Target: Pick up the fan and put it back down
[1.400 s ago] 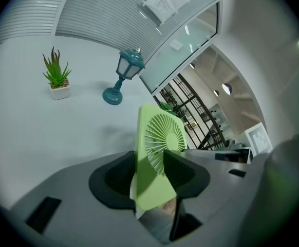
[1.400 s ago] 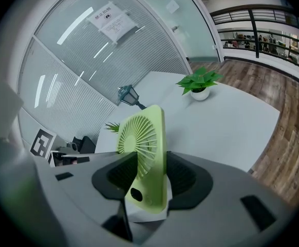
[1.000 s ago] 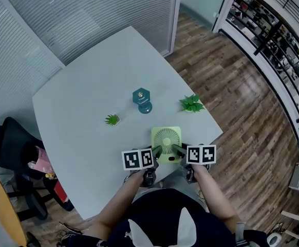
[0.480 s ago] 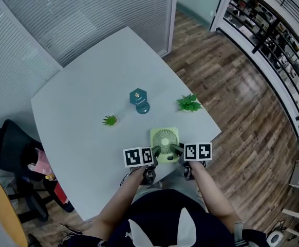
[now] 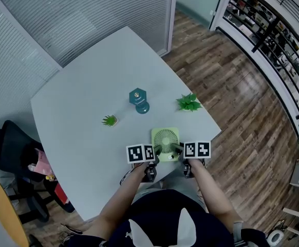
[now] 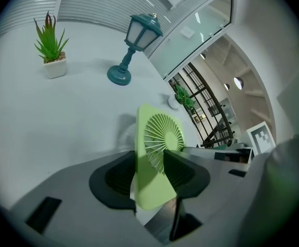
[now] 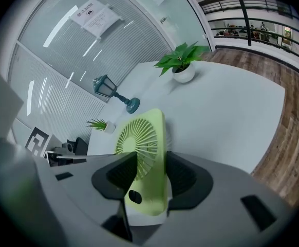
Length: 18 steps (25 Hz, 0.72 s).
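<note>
- Left gripper (image 5: 156, 153) and right gripper (image 5: 176, 149) are clamping the green fan (image 5: 165, 139) from opposite sides, jaws pressing on its frame.
- Fan is being held upright between them at the white table's (image 5: 82, 94) near edge.

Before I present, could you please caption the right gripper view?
Right gripper clamps the green fan by its edge; a teal lantern and leafy potted plant stand on the white table behind.
</note>
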Available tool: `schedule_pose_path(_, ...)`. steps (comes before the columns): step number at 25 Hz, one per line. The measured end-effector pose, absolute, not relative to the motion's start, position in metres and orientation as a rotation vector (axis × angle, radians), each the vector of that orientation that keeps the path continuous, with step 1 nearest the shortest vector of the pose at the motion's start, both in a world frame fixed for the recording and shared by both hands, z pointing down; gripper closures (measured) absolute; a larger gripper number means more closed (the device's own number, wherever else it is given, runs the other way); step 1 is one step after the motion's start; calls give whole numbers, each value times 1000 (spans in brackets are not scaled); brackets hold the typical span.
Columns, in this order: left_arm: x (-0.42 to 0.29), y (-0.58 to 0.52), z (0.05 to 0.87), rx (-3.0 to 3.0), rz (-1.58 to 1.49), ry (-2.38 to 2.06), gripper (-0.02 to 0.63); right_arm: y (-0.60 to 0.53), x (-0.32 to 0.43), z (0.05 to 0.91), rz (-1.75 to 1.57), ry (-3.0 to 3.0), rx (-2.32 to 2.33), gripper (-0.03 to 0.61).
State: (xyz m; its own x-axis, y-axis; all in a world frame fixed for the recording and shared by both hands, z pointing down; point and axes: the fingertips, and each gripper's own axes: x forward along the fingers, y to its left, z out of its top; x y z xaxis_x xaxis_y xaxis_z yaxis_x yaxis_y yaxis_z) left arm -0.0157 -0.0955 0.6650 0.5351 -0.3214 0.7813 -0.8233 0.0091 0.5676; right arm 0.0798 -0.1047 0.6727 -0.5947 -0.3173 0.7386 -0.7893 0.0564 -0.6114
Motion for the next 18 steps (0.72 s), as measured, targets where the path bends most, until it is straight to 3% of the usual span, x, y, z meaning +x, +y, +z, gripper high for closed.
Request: schedule_pose_path(18,-18,-96,687,1541,537,-998,430,-107,79,694,1547,-1907,1129,396)
